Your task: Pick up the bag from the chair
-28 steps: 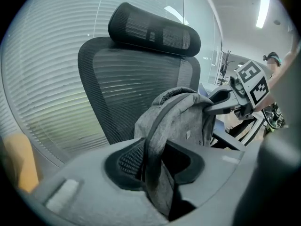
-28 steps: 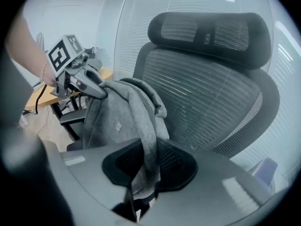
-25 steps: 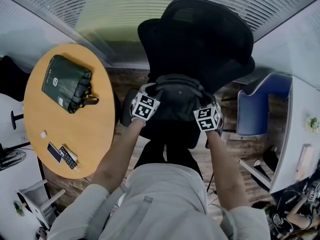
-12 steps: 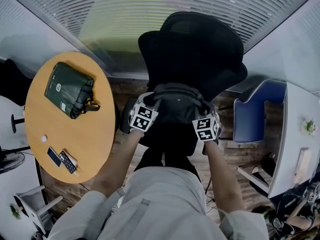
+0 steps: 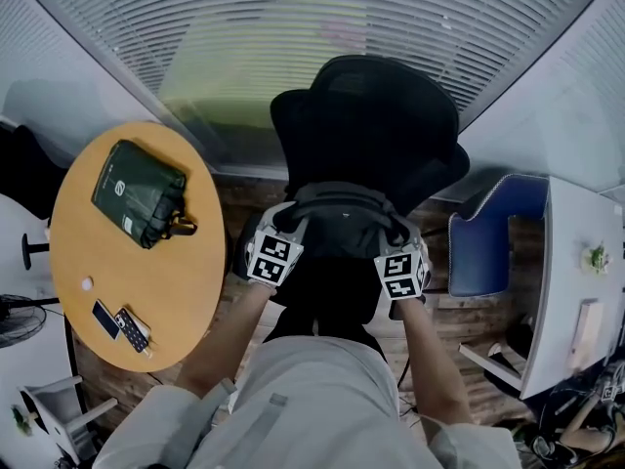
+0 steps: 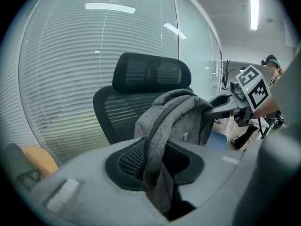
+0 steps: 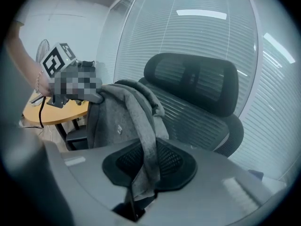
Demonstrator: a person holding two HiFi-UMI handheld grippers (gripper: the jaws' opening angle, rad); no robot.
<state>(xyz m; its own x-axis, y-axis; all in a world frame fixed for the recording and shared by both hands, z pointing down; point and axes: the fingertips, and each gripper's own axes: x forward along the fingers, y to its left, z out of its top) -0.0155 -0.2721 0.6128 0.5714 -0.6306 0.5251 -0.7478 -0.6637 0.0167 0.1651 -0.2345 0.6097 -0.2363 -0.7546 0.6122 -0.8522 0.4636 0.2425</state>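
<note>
A grey backpack [image 5: 337,218] hangs between my two grippers in front of the black mesh office chair [image 5: 366,125]. My left gripper [image 5: 290,227] is shut on the bag's left shoulder strap [image 6: 157,168], which runs down between the jaws. My right gripper [image 5: 398,234] is shut on the other strap [image 7: 146,154]. In the left gripper view the bag's body [image 6: 183,119] stands before the chair back [image 6: 150,74], with the right gripper [image 6: 235,108] at its far side. The right gripper view shows the bag [image 7: 110,121] and the chair [image 7: 197,98] behind it.
A round wooden table [image 5: 146,291] stands at the left with a dark green bag [image 5: 137,191] and a phone and remote [image 5: 122,313]. A blue chair [image 5: 483,247] and a white desk [image 5: 576,252] are at the right. A glass wall with blinds [image 5: 293,27] lies behind the chair.
Both grippers have risen together with the backpack held by its straps, lifting it up away from the chair seat.
</note>
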